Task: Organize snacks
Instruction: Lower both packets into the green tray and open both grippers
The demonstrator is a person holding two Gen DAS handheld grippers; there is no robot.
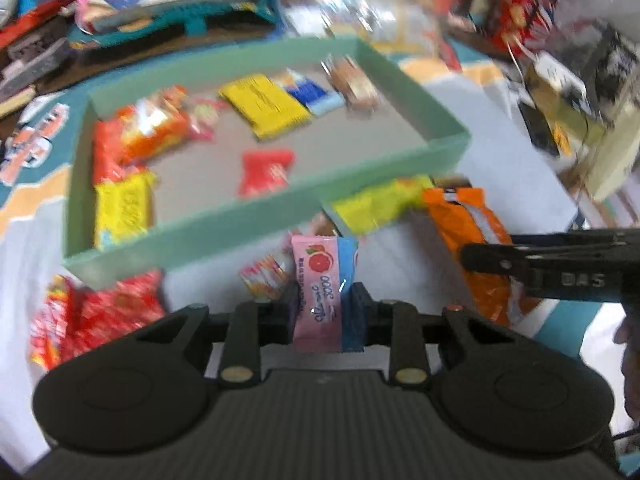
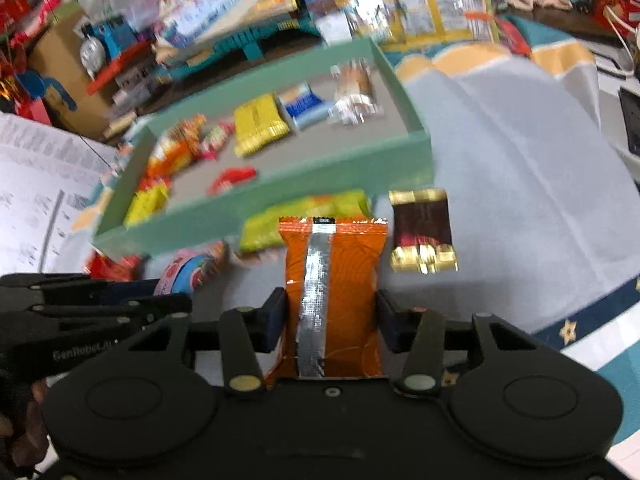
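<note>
My left gripper [image 1: 322, 312] is shut on a pink and blue grapefruit candy packet [image 1: 322, 280], held just short of the green tray [image 1: 240, 220]. My right gripper [image 2: 332, 320] is shut on an orange snack packet [image 2: 334, 280] with a silver seam, also in front of the green tray [image 2: 280, 192]. The tray holds several snacks: yellow, orange, red and blue packets. The right gripper [image 1: 560, 268] shows at the right of the left wrist view, on the orange packet [image 1: 472, 236]. The left gripper [image 2: 100, 304] shows at the left of the right wrist view.
Loose on the white cloth before the tray lie a yellow-green packet [image 2: 304, 216], a dark brown and gold packet [image 2: 424, 232] and red packets [image 1: 100, 316]. Behind the tray are boxes, a blue toy train [image 2: 108, 44] and cluttered packaging. A printed sheet [image 2: 40, 184] lies left.
</note>
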